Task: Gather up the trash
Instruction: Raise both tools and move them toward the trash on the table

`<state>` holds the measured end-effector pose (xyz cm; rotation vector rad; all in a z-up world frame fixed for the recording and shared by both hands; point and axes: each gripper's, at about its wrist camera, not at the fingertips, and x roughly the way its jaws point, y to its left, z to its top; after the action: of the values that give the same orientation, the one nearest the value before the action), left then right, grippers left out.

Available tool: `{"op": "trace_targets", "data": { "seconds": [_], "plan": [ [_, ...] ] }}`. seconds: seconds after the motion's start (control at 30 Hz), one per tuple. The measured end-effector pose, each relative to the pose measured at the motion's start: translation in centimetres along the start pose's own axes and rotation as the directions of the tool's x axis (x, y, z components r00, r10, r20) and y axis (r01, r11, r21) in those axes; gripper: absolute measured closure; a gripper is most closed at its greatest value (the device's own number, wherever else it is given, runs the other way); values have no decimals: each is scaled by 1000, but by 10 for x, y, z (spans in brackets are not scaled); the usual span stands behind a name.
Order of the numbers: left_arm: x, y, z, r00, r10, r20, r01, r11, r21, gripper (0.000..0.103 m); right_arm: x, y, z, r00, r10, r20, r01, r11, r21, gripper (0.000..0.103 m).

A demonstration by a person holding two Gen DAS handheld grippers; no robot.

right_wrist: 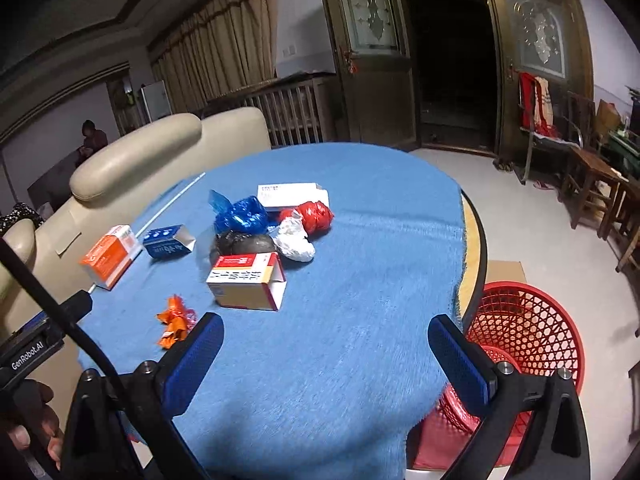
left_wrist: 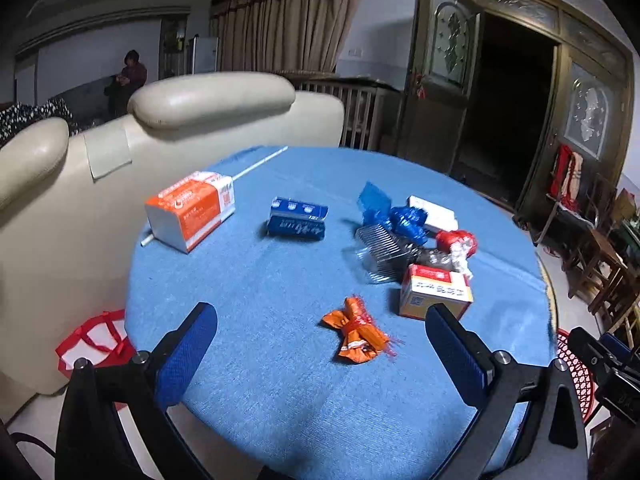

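Trash lies scattered on a round table with a blue cloth [left_wrist: 280, 360]. An orange crumpled wrapper [left_wrist: 357, 330] lies nearest, just ahead of my open, empty left gripper [left_wrist: 320, 336]. Farther back are an orange-and-white box [left_wrist: 190, 210], a blue carton [left_wrist: 298, 220], a red-and-yellow box [left_wrist: 436, 290], a clear plastic tray [left_wrist: 380, 254], and blue [left_wrist: 406, 220] and red [left_wrist: 456, 242] crumpled bags. My right gripper [right_wrist: 326, 344] hovers open over bare cloth, with the red-and-yellow box [right_wrist: 248, 280] ahead of its left finger. A red mesh basket [right_wrist: 524, 340] stands on the floor to the right.
A beige leather sofa [left_wrist: 60, 216] presses against the table's left side. A red-and-white bag [left_wrist: 96, 342] sits on the floor by it. A thin white stick [left_wrist: 260, 164] lies at the table's far edge. Wooden chairs [right_wrist: 596, 192] and an open dark doorway [right_wrist: 448, 60] lie beyond.
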<state>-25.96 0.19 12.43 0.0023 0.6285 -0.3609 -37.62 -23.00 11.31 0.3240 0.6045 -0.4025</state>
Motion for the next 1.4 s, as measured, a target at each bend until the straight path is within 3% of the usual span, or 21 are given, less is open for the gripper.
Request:
{"op": "trace_targets", "data": {
  "seconds": [0.77,1.4],
  "plan": [
    [2,-25,-17,1000,-5,-11,6,997,79,0,-6,-20,-9,999,-41,28,40,998,45,0],
    [5,-27,-18,1000,-3,-28,6,996,91,0,-6,-19,-9,998,-50,25,49,998,43,0]
  ]
}}
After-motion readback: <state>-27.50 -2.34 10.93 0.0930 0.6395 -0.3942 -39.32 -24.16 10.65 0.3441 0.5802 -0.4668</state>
